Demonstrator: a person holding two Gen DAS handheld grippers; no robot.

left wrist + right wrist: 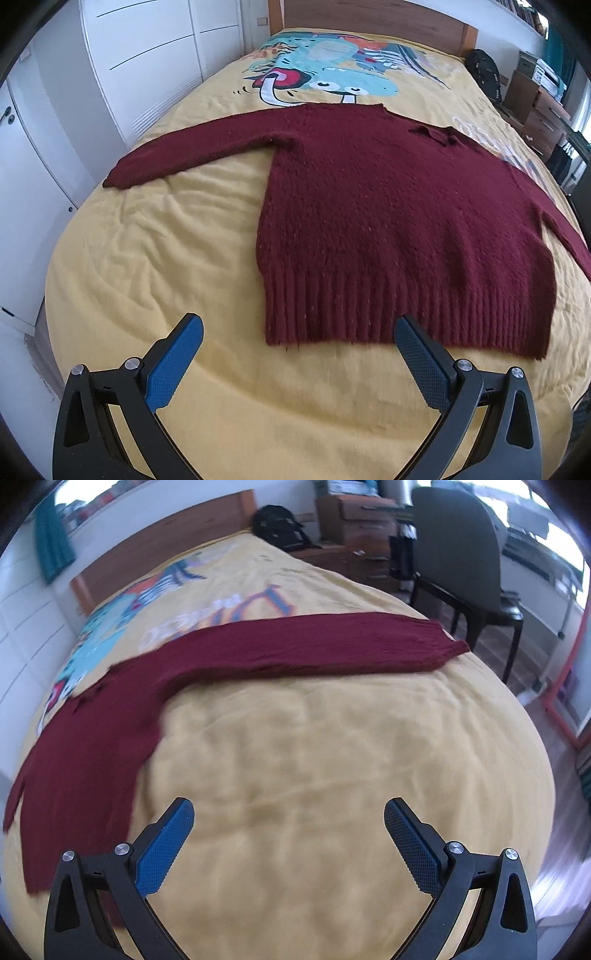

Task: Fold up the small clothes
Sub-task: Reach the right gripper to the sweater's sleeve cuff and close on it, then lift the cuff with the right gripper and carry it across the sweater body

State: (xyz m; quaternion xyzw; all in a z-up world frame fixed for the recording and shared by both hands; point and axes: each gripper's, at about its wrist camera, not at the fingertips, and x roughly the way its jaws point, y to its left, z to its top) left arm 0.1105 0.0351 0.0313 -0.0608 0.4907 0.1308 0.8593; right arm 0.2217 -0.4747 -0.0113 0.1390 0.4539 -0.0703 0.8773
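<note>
A dark red knitted sweater (388,221) lies flat on the yellow bedspread (166,266), collar toward the headboard, ribbed hem nearest me, one sleeve stretched out to the left. My left gripper (298,325) hangs open just short of the hem's left part, holding nothing. In the right wrist view the sweater's (92,746) body fills the left side and its other sleeve (314,646) runs right to the bed's edge. My right gripper (289,808) is open over bare bedspread (332,757), right of the body and below that sleeve.
White wardrobe doors (140,55) stand along the bed's left side. A wooden headboard (369,18) closes the far end. Right of the bed are a black backpack (280,526), wooden drawers (362,517) and a dark chair (461,561) on a wooden floor.
</note>
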